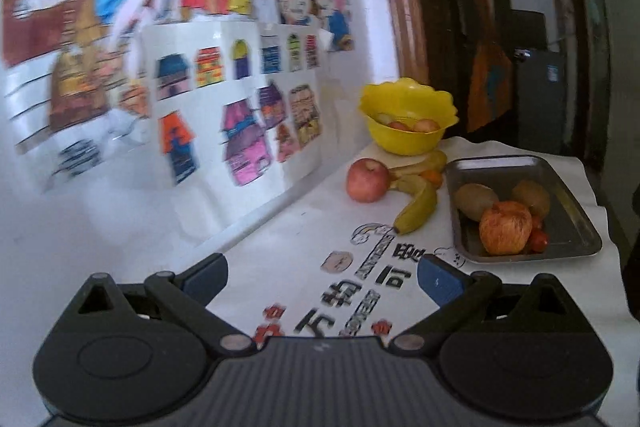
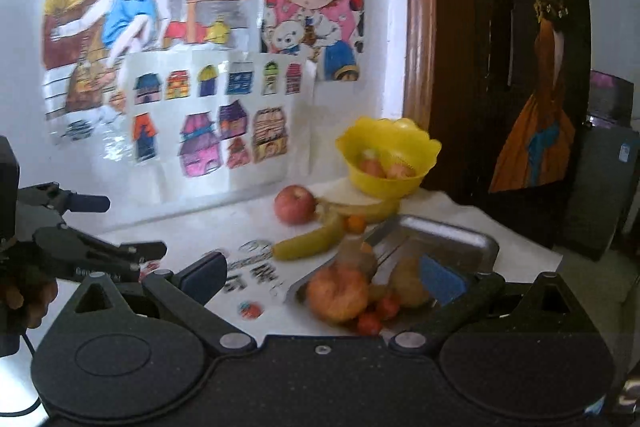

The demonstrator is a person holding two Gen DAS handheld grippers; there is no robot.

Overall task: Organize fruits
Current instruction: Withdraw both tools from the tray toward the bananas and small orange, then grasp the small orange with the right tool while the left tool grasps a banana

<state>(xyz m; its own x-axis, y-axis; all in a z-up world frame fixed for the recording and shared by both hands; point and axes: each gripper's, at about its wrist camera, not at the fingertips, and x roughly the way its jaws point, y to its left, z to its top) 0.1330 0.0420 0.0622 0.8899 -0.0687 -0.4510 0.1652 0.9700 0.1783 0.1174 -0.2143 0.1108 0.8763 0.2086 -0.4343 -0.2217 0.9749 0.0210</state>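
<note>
two drawings (image 1: 120,27) on wall | white printed tablecloth (image 1: 304,227) | dark door (image 2: 520,67)

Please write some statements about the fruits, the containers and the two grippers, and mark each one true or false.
1. The shallow metal tray holds two brown kiwis. True.
2. The yellow scalloped plastic bowl is empty. False: it has fruit inside it.
3. The smooth red apple lies in the tray. False: it lies on the white printed tablecloth, beside the yellow bananas.
4. The left gripper is open and holds nothing. True.
5. The right gripper is shut on the orange-red apple. False: its jaws are open, with that apple lying in the tray.
</note>
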